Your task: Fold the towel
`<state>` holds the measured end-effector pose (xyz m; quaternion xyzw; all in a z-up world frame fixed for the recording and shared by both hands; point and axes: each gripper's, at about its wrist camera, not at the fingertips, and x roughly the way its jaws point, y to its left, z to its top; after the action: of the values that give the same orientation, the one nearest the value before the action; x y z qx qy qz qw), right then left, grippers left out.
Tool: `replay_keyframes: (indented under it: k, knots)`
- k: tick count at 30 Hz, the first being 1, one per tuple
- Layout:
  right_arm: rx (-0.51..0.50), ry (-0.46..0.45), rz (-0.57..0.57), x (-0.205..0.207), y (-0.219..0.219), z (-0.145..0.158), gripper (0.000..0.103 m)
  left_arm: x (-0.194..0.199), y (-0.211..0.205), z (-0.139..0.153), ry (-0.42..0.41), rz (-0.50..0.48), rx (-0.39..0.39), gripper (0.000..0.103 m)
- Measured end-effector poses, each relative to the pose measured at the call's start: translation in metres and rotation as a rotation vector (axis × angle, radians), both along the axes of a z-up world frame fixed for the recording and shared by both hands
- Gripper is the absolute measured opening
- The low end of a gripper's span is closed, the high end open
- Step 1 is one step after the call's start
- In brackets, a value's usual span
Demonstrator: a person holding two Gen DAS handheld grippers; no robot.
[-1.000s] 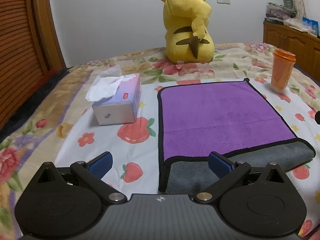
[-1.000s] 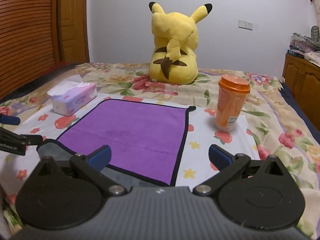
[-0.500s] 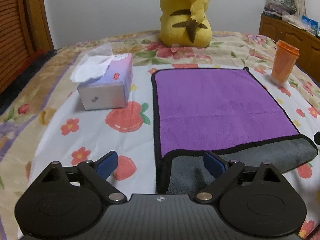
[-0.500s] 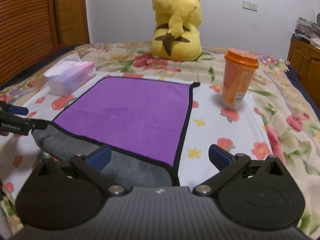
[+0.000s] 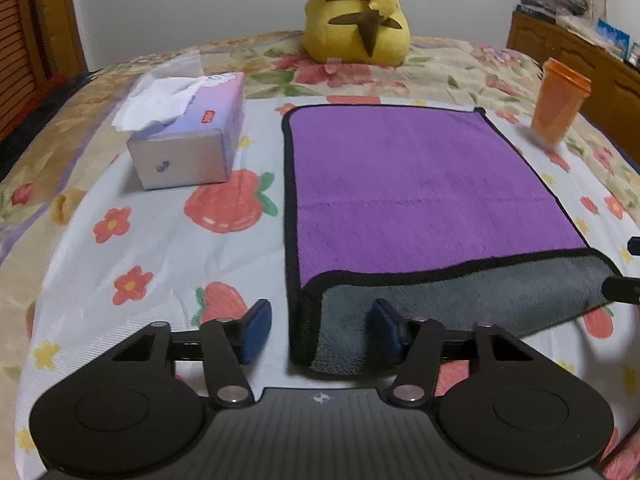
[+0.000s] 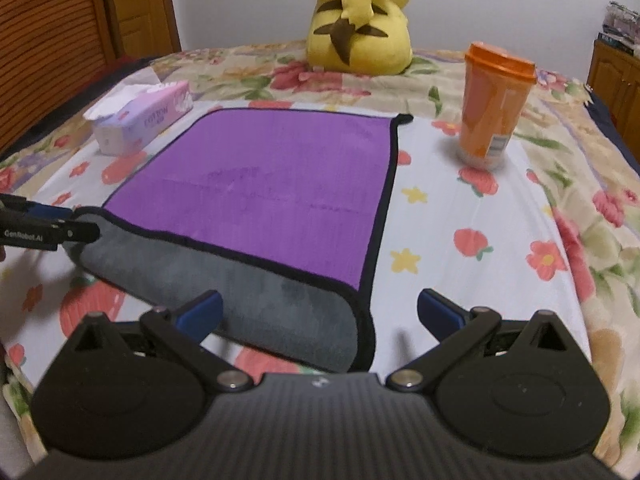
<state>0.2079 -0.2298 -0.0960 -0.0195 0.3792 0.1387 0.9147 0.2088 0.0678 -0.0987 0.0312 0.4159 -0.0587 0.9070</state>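
A purple towel [image 5: 420, 184] with black trim lies flat on the bed, its near edge folded over to show the grey underside [image 5: 460, 296]. It also shows in the right wrist view [image 6: 272, 188]. My left gripper [image 5: 320, 330] is open, straddling the towel's near left corner. My right gripper [image 6: 318, 314] is open around the near right corner. The right gripper's tip shows at the right edge of the left wrist view [image 5: 624, 292]; the left gripper shows in the right wrist view [image 6: 44, 228].
A tissue box [image 5: 188, 148] stands left of the towel. An orange cup [image 6: 492, 104] stands to its right. A yellow plush toy [image 5: 356, 20] sits at the far end of the floral bedspread [image 5: 132, 248]. A wooden cabinet [image 5: 580, 60] is at far right.
Both grippers have moved down and forward to the folded near edge of the towel. The left gripper's jaws have narrowed a little around the corner. The towel has not moved.
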Motion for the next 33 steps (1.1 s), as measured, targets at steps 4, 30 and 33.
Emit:
replay_keyframes:
  k: [4,30,33]
  knots:
    - [0.027,0.025,0.006,0.003,-0.002,-0.003,0.103,-0.001,-0.002,-0.001,0.004,-0.015,0.006,0.05]
    - [0.064,0.074,0.001,0.012,-0.01,-0.009,0.042,-0.006,-0.013,0.004,-0.016,-0.051,0.011,0.036]
    - [0.07,0.079,-0.006,0.014,-0.012,-0.01,0.042,-0.006,-0.014,0.003,-0.014,-0.056,0.018,0.036]
